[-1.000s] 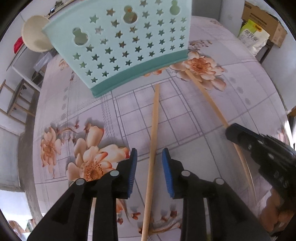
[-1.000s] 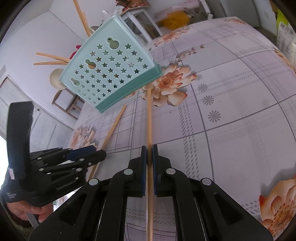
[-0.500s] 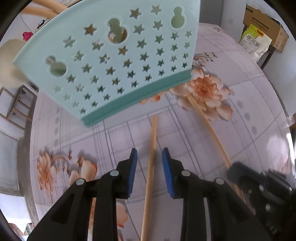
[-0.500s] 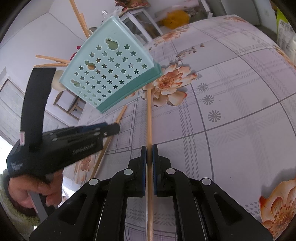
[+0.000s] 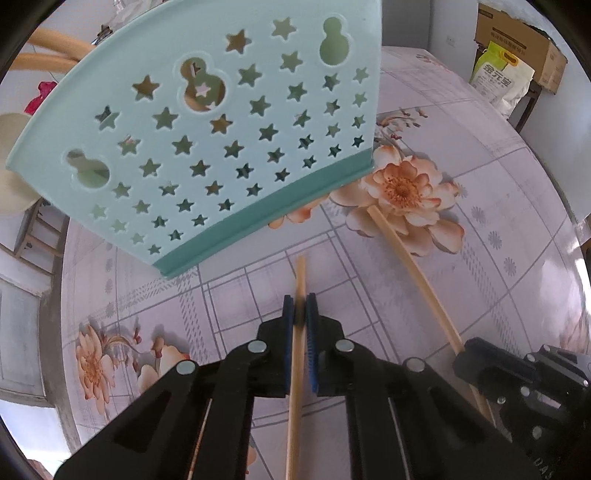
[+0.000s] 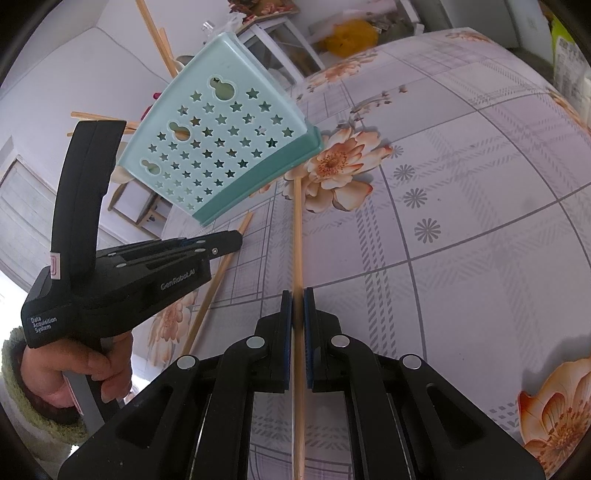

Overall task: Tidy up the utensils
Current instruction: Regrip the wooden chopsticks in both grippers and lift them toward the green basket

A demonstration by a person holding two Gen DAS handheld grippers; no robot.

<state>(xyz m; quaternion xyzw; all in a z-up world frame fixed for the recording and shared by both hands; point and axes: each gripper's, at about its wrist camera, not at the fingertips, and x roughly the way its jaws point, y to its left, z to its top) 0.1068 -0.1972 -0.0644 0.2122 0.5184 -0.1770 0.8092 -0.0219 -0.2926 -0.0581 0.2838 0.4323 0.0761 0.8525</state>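
A mint green utensil holder (image 5: 221,122) with star-shaped holes stands on the flowered tablecloth (image 5: 498,206); several wooden chopsticks (image 6: 155,33) stick out of its top. Two chopsticks lie flat in front of it. My left gripper (image 5: 300,299) is closing its blue pads on the left chopstick (image 5: 300,273), a little behind its far tip. My right gripper (image 6: 298,295) is shut on the right chopstick (image 6: 297,236), whose far end reaches the holder's base. From the right wrist, the left gripper (image 6: 236,242) shows at the left, held by a hand (image 6: 81,373).
A cardboard box and a yellow-green bag (image 5: 506,77) stand past the table's far right edge. A round cream object (image 5: 11,162) and wooden furniture (image 6: 136,210) sit beyond the left edge. The holder's base (image 6: 258,184) is close ahead of both grippers.
The left gripper moved forward along its chopstick toward the holder and its jaws closed from open onto the stick. The right gripper stayed still, shut on its chopstick.
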